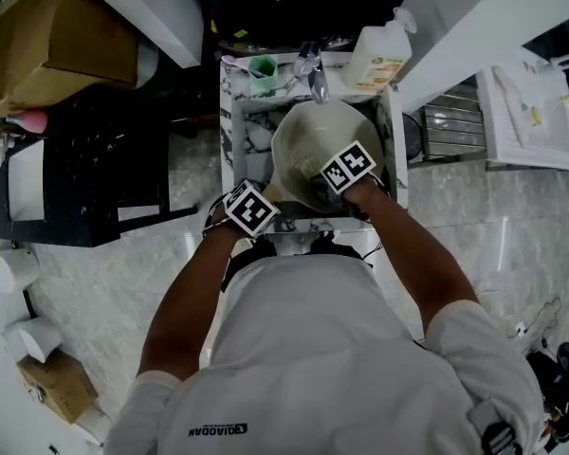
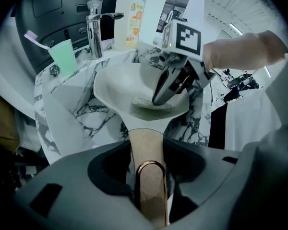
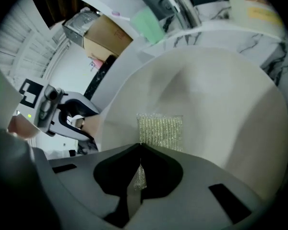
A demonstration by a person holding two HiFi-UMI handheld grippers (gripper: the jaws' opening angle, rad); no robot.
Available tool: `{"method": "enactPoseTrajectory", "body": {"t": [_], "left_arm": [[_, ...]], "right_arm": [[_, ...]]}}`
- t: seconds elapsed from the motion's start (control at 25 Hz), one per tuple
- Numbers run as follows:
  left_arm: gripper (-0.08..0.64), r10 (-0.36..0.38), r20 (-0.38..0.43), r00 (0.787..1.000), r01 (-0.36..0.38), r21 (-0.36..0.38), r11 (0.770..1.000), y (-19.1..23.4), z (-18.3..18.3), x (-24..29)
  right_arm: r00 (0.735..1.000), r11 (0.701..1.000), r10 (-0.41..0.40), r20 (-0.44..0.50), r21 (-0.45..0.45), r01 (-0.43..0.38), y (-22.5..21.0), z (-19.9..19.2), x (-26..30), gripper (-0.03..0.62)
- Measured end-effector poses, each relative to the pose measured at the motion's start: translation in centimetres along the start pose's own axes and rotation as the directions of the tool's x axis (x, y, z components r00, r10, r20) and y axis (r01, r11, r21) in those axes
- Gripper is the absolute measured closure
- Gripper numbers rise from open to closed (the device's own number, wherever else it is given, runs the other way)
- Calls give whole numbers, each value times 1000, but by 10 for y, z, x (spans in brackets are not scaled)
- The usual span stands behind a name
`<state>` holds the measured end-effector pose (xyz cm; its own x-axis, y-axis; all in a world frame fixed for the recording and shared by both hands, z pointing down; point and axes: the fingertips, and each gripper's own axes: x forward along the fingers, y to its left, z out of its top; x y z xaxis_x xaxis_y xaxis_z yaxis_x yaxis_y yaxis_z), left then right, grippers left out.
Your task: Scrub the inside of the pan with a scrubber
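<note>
cream-coloured pan [image 1: 313, 150] is held in the marble sink [image 1: 235, 131], just below the tap [image 1: 315, 79]. the left gripper [image 2: 146, 150] is clamped on the pan's pale wooden handle [image 2: 145, 138], with a jaw pressed against each side of it. the right gripper [image 3: 140, 152] has its jaws pinched together on the near edge of the scrubber [image 3: 159, 132]. the scrubber is a glittery mesh pad lying flat against the inside of the pan, low down and toward the handle side.

by my reading the scrubbing is under way, not finished. pad and pan are in contact, but i see no suds, no running water and no line between cleaned and uncleaned surface. how much has been covered cannot be told, and the wide far wall and rim look like ground left to work over.

the head view shows only the two marker cubes and the pan's outline, with the scrubber hidden under the right gripper. the right gripper view shows the pad's weave and the pinch on it. only the left gripper view shows the grip on the handle and the right gripper's tips bearing down on the pad, plus a green cup [image 2: 63, 56] beside the tap.
</note>
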<state>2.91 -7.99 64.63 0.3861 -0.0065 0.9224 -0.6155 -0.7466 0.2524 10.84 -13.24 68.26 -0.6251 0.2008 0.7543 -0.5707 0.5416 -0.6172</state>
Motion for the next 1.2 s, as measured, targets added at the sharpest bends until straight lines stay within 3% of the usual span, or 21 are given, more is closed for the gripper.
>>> {"method": "enactPoseTrajectory", "body": {"t": [0.12,0.2,0.28,0.4,0.44,0.52,0.6,0.72,0.92,1.0,1.2], "left_arm": [[344,29,25,999,-29,2,1000,-2,3,-9],[344,65,88,994,-63,-26,998,-4,10,-28],[344,122,183,976,-110,-72,991,-4,19,-53],[350,192,317,929,-149,-156,976,-10,33,-90],[375,207,352,913,-149,-187,971,-14,37,-99],[493,238,409,881,-151,-234,961,-24,45,-115],[537,267,452,851,-157,-265,951,-31,53,-130],[546,288,515,807,-154,-287,946,-42,64,-156],[546,263,614,744,-149,-231,961,-61,83,-191],[546,233,642,730,-145,-187,972,-71,81,-202],[545,165,675,719,-107,-128,986,-96,49,-221]], "right_arm": [[982,999,38,185,18,-42,15,18,-37,548],[943,996,72,326,29,-86,28,29,-68,548],[882,988,114,457,37,-147,40,38,-99,548],[782,967,148,605,77,-243,45,41,-139,548],[746,955,155,648,94,-280,46,41,-152,548],[683,932,158,713,120,-341,46,39,-177,548],[643,921,154,750,126,-368,48,33,-198,548],[601,937,170,781,61,-343,68,27,-225,548],[585,981,121,802,-8,-193,102,21,-241,548],[569,984,104,816,-1,-179,118,16,-240,548],[482,982,58,874,37,-187,167,-1,-238,548]]}}
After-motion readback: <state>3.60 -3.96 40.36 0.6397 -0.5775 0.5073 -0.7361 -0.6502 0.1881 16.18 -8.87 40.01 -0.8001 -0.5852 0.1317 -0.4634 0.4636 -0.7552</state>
